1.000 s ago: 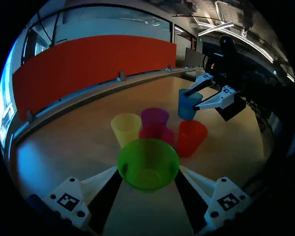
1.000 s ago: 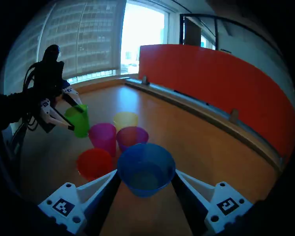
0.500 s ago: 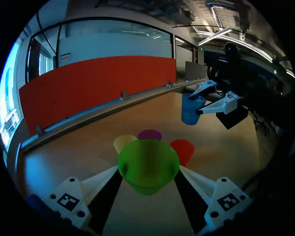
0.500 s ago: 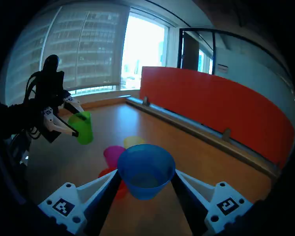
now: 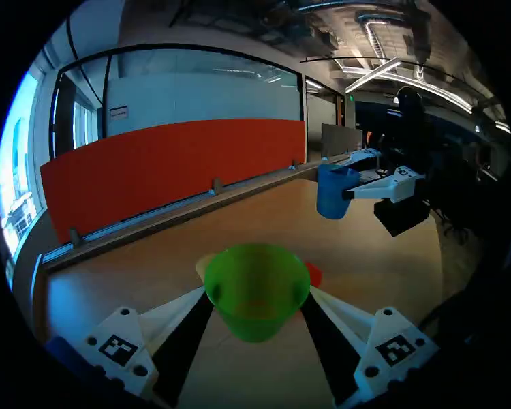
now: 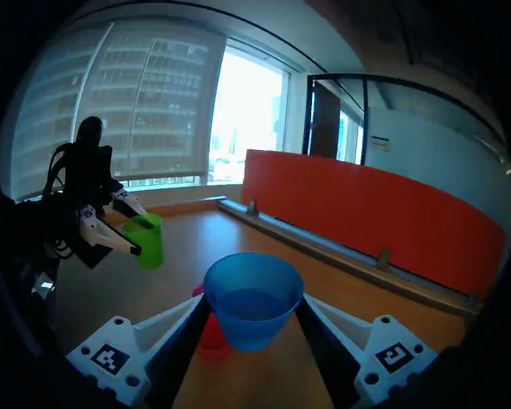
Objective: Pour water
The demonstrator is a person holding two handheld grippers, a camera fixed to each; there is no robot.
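Note:
My left gripper (image 5: 257, 300) is shut on a translucent green cup (image 5: 257, 289), held upright above the wooden table (image 5: 133, 286). My right gripper (image 6: 253, 307) is shut on a blue cup (image 6: 253, 298) with a little water in its bottom. Across the table, the left gripper view has the right gripper (image 5: 364, 183) holding the blue cup (image 5: 334, 192) in the air at upper right. The right gripper view has the left gripper (image 6: 129, 234) with the green cup (image 6: 146, 240) at left. A red cup (image 6: 212, 337) on the table peeks out below the blue one.
A red cup's rim (image 5: 315, 274) and a yellow cup's rim (image 5: 204, 264) show behind the green cup. An orange partition (image 5: 174, 163) with a metal rail runs along the table's far edge. Bright windows (image 6: 249, 116) stand behind the left gripper.
Both grippers have lifted their cups higher above the table. The cluster of cups on the table has dropped almost out of sight below the held cups.

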